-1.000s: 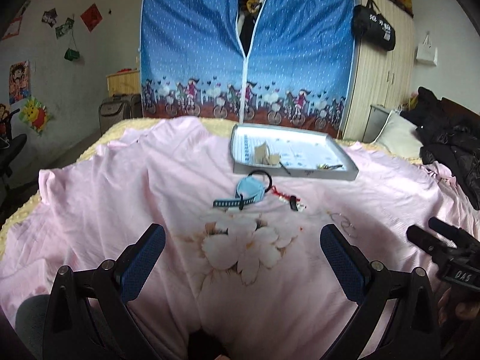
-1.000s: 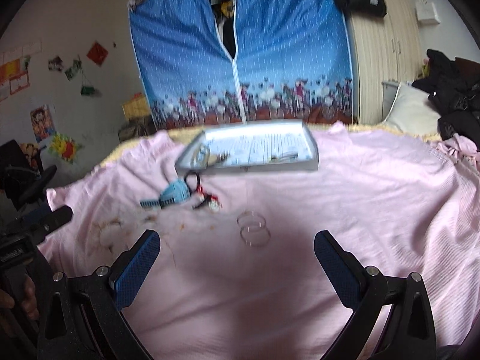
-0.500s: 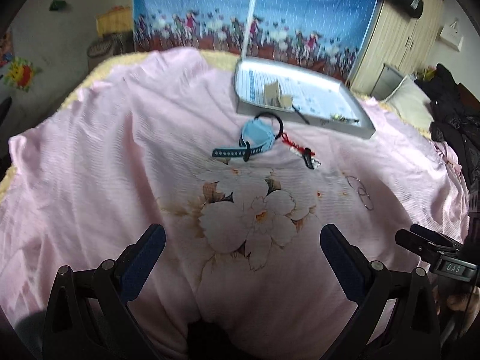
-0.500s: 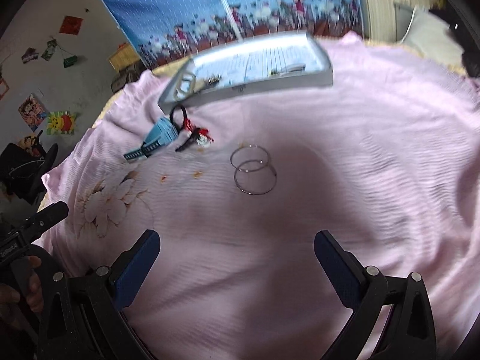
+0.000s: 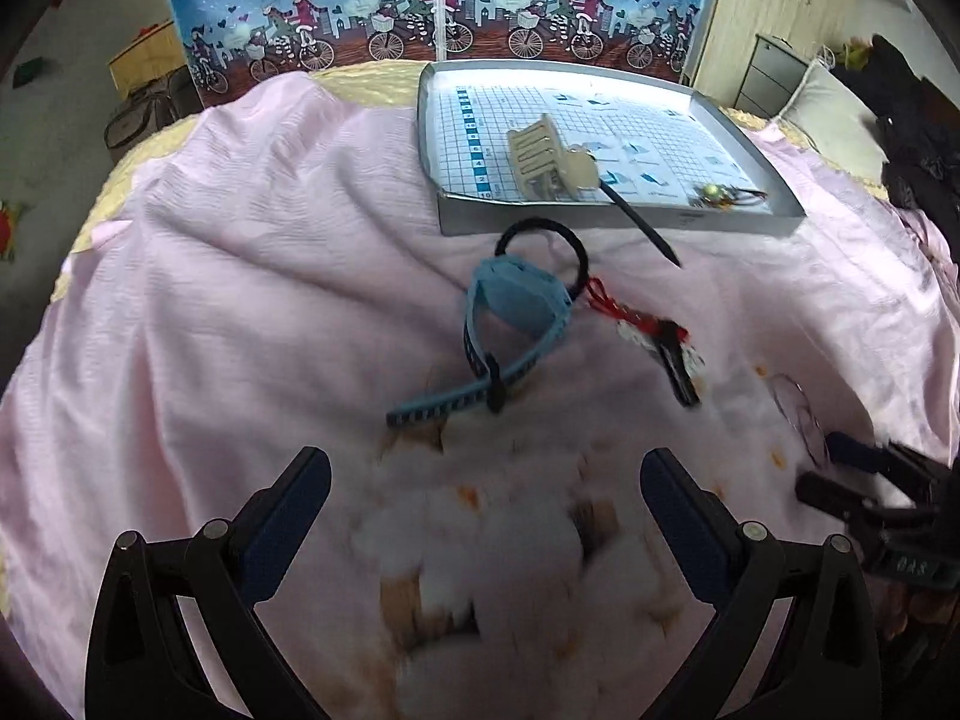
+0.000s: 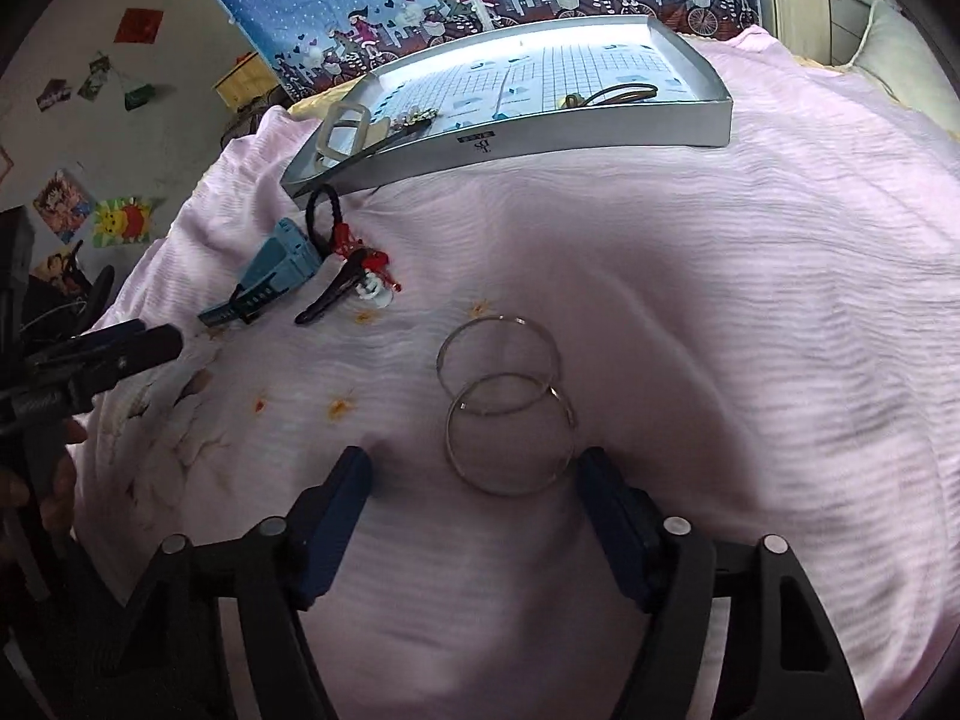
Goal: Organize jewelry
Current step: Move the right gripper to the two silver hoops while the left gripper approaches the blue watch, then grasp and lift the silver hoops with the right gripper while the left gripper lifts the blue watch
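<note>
Our right gripper [image 6: 474, 474], fingers apart, straddles two overlapping thin silver hoop rings [image 6: 501, 402] at 12 o'clock; they're flat on soft pink bedsheet [image 6: 720, 300], so we'd probably pinch fabric.

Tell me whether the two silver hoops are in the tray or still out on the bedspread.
Out. Both silver hoops lie overlapping on the pink bedspread, short of the tray, just ahead of the open right hand-held gripper.

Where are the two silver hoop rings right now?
In the right wrist view, the two silver hoop rings lie overlapping on the pink sheet, just ahead of the open right gripper, right of the black hair clip.
</note>
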A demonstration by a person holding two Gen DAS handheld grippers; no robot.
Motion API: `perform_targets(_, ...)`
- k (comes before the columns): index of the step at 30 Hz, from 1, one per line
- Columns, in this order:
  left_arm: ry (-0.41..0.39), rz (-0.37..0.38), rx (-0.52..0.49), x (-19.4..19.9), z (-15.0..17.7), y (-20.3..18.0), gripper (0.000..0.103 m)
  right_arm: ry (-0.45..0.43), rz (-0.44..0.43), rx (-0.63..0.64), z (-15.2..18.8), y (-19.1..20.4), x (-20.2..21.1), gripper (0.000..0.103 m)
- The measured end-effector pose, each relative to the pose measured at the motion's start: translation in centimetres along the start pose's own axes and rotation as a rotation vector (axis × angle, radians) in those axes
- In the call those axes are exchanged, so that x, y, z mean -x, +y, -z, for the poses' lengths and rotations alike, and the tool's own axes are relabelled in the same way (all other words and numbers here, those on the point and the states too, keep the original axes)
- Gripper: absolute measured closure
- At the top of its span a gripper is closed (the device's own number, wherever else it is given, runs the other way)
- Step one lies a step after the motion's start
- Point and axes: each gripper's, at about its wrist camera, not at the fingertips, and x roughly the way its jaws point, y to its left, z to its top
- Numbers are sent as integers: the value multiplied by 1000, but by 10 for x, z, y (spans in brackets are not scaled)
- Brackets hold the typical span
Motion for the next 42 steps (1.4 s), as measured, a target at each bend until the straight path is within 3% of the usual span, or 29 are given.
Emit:
perform_targets(6,58,17,50,-27,-8,17,2,-11,-14,-27,-8,-6,-7,43)
perform_targets(11,13,-51,-39,-34,-19,10,2,-24,-7,-13,-16,-5,-15,48)
perform_targets(16,5,-58,-94,-49,-28,4,2,-34,-5,-4,-24,-2,-20,60)
perform_targets(26,27,-43,-122,-74,-45,-2,4,-61,5,92,-36,14,-39,60)
perform_targets(29,25,-25,-121,-73,-46,-1,14,-65,1,122,-39,19,-46,60)
perform_targets(31,22,-15,-120,-71,-45,0,29,-69,-7,130,-41,21,-49,60)
perform_targets(37,36,35,-139,-72,-44,-5,60,-76,-19,125,-41,21,-49,60)
perform_targets(42,19,32,-191,-68,-42,-15,72,-86,-13,132,-40,23,-50,60)
